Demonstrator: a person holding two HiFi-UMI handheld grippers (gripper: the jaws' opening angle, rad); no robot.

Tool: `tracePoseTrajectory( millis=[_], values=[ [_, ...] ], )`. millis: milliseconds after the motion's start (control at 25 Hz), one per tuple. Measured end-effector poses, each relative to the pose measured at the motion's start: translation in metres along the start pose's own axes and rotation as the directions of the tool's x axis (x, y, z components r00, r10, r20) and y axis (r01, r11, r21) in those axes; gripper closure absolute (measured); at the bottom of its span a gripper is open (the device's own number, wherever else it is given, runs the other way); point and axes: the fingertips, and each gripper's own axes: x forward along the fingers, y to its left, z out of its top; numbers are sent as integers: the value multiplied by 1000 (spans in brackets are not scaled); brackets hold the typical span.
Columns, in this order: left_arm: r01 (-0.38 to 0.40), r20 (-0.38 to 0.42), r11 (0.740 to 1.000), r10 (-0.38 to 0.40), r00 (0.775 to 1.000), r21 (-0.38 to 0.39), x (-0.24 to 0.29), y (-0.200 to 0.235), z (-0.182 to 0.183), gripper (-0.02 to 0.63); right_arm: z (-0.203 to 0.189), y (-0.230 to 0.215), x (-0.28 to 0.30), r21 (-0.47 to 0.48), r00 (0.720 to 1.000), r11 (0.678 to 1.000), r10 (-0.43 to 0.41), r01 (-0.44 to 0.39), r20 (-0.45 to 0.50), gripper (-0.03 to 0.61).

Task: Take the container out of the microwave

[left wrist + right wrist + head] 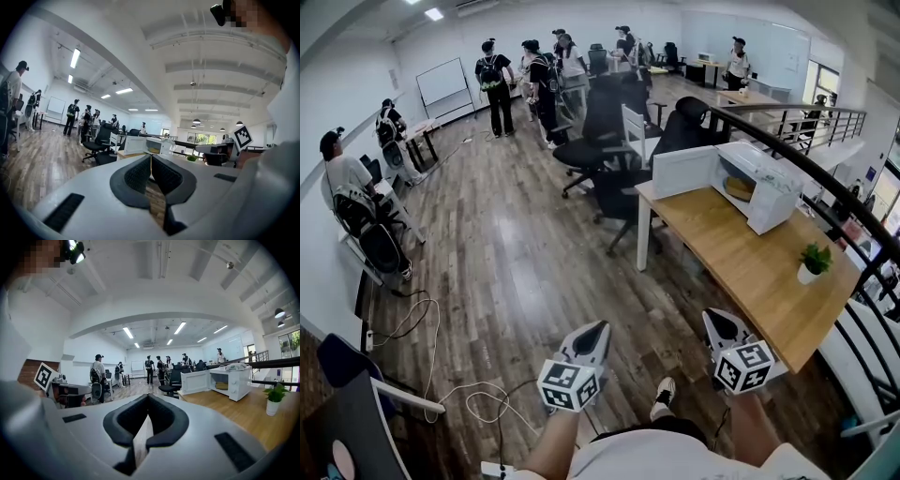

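Left gripper [598,328], right gripper [720,319], both level

Bright, even light comes from ceiling strip lights [75,57] and far windows [199,137], with soft glare on the wooden floor [502,230]. Fisheye distortion bends the edges, and the corners go black.

Your left gripper [598,330] and right gripper [720,321] have pale grey shells, black ribbed jaw liners and black slots on top. Each carries a white cube [568,385] with black square markers. You wear a pale top [675,457], a white shoe [663,395] with dark trim, and a black head camera [219,11].
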Motion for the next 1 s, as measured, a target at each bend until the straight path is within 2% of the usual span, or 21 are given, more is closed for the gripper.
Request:
tracePoseTrajectory(
  millis=[520, 1000],
  values=[
    [22, -37, 1000, -23, 999, -22, 41, 15, -7, 578, -10, -28, 27, 39, 999, 999, -24, 25, -28, 557],
    [7, -61, 1000, -8, 998, -12, 158, 53, 16, 578, 6, -111, 122, 50, 999, 999, -10, 12, -36, 557]
  ],
)
